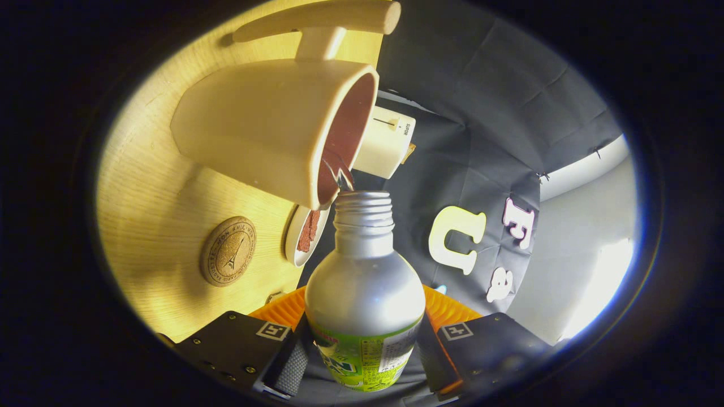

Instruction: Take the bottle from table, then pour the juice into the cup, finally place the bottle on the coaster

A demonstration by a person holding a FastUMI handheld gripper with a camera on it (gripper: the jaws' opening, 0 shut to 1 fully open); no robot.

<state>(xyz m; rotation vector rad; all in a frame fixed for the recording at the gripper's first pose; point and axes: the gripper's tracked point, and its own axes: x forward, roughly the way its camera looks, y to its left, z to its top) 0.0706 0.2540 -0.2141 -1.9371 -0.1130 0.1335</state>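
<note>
The gripper (pixel 362 362) sat at the bottom centre of the frame with its two fingers pinching the bottle (pixel 365 294), one finger pressed on each side of the labelled lower body. The bottle rose from between the fingers toward the middle of the picture, silver above its green label, with its threaded neck bare and its open mouth (pixel 363 196) uncapped. The whole scene appeared rolled, so that the wooden table (pixel 147 226) filled the left side of the frame like a wall. The cup (pixel 271 127), a cream mug with a reddish-brown inside, lay in the upper left centre with its opening turned toward the right and its handle pointing up to the top of the frame. The bottle mouth was just below the lower lip of the cup, very near or touching it; which could not be told. A round cork coaster (pixel 228 251) rested on the table at the left centre, well apart from the bottle and below the cup. A small white dish (pixel 305 234) with a brownish patch stood between the coaster and the bottle neck. A cream box-like object (pixel 386 142) showed just right of the cup's rim, against the dark cloth wall (pixel 481 113) that covered the right half.
</note>
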